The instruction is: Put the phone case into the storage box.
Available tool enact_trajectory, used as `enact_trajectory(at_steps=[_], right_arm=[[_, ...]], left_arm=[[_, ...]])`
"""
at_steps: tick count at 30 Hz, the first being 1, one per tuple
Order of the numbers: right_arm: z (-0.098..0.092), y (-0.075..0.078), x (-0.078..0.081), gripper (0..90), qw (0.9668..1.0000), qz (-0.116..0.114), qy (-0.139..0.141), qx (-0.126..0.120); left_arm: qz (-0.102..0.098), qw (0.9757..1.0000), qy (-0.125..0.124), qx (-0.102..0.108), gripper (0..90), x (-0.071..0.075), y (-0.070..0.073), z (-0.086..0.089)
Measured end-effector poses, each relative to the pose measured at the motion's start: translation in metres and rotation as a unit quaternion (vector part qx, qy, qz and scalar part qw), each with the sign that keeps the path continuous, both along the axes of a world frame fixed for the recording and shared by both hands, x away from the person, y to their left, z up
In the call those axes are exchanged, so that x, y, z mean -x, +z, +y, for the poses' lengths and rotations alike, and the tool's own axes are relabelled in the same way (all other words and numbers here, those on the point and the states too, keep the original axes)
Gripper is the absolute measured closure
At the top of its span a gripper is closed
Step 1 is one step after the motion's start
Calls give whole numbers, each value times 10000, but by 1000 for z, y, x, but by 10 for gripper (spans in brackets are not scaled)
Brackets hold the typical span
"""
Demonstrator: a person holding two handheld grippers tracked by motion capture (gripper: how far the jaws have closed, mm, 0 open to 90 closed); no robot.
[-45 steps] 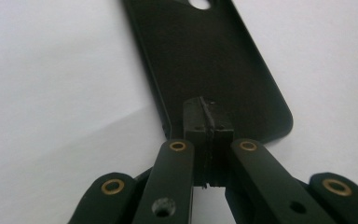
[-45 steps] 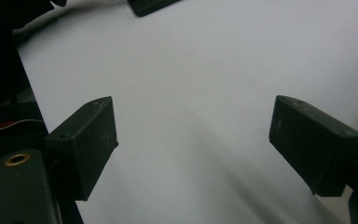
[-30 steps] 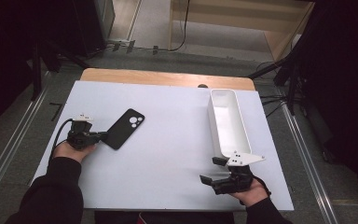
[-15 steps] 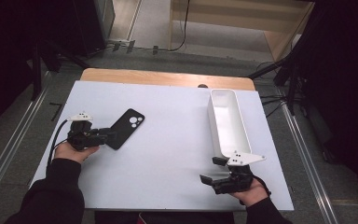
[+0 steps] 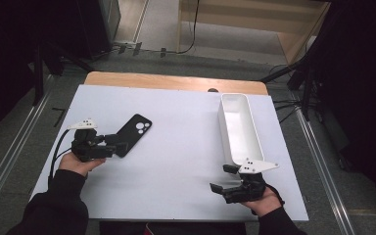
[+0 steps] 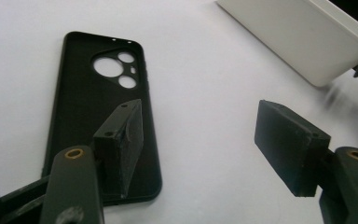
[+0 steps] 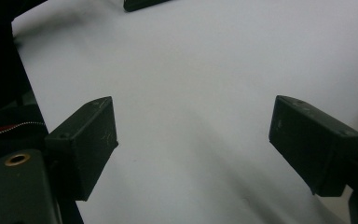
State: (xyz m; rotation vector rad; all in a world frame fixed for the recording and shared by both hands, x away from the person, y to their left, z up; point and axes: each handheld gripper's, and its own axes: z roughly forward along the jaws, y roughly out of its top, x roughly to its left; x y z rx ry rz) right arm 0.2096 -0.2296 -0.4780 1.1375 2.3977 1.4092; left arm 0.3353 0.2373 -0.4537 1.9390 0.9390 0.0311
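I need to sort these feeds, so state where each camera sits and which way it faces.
High view: above the person's side, looking forward and down on the table; both forearms show.
Left gripper view: rides the left gripper, looking over the phone case to the white tray.
Right gripper view: rides the right gripper, looking across the table.
Shared: the phone case.

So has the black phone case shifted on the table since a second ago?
Yes. The phone case has slid slightly left, away from the white tray, and the left claw, jaws just opening, no longer clamps it.
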Motion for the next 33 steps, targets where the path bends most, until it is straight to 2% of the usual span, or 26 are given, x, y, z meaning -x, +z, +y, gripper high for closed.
enact_trajectory(at_steps=[1, 6, 11, 15, 25, 33], right_arm=[[0, 0, 0, 136, 10000, 3, 3, -2], [0, 0, -1, 136, 10000, 0, 8, 0], [0, 0, -1, 136, 10000, 11, -2, 17], [0, 0, 0, 136, 10000, 4, -12, 11], [0, 0, -1, 135, 10000, 17, -15, 29], [0, -1, -1, 136, 10000, 21, -26, 53]], left_arm=[[11, 10000, -61, 9, 277, 3, 1, -2], [-95, 9995, -293, -38, 276, 13, 1, -8], [0, 9991, -417, -12, 276, 24, 0, -15], [-80, 9982, -580, -83, 277, 36, 0, -22], [-148, 9968, -763, -163, 277, 52, -3, -27], [-77, 9954, -925, -248, 276, 60, -6, -30]])
